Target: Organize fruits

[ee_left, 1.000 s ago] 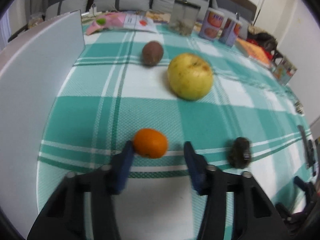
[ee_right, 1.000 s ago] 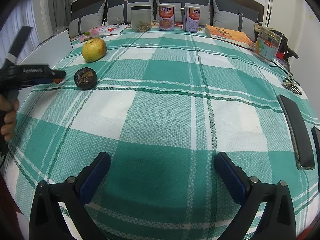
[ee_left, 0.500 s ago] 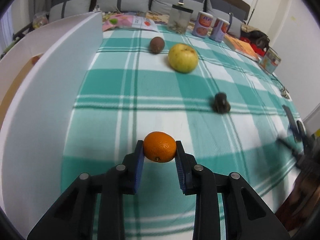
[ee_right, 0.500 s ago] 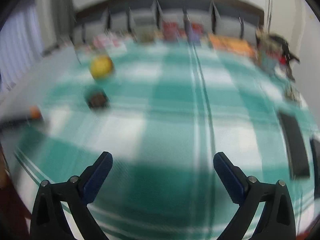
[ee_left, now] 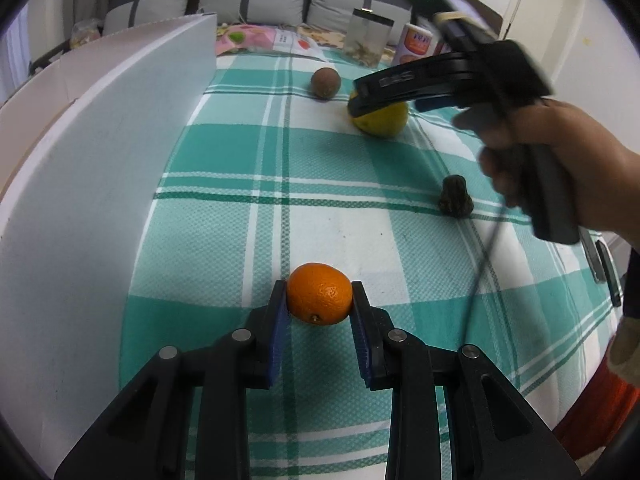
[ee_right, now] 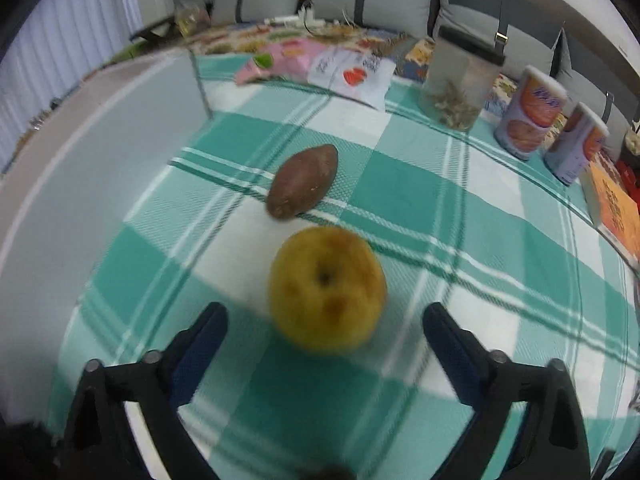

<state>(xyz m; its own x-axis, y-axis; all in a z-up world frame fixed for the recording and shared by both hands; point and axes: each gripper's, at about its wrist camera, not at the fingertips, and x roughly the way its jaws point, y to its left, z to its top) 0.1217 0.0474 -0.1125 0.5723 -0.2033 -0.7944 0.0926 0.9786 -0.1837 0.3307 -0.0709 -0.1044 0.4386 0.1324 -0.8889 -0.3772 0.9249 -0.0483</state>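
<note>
Through the left wrist camera, I had the left gripper (ee_left: 320,304) clamped on the orange (ee_left: 320,299), both blue pads pressed to its flanks, the fruit lifted just clear of the checked cloth (ee_left: 224,240). I took the white box wall (ee_left: 100,184) as my landmark: the orange hung near it, a little out from its face. I judged the pick done on this side and the carry in hand; my next move called for raising the orange over that wall and letting go inside. That gripper pitched steeply down. Farther from the wall, the right gripper (ee_left: 352,110) reached in over the yellow apple (ee_left: 382,120), a hand (ee_left: 560,168) wrapped round its grip. A brown fruit (ee_left: 326,83) lay beyond the apple, closer to the wall's far end, and a small dark fruit (ee_left: 456,196) sat well out from the wall.

Through the right wrist camera, blurred, my right gripper (ee_right: 324,320) stood wide though its jaws had just been closing, the apple (ee_right: 327,288) between the fingertips with neither pad touching it. The apple rested on the cloth, well apart from the box wall (ee_right: 100,168), the brown fruit (ee_right: 303,181) just beyond it. I judged this side mid-approach: I needed to settle lower around the apple and finish closing. That gripper, too, pointed steeply down
</note>
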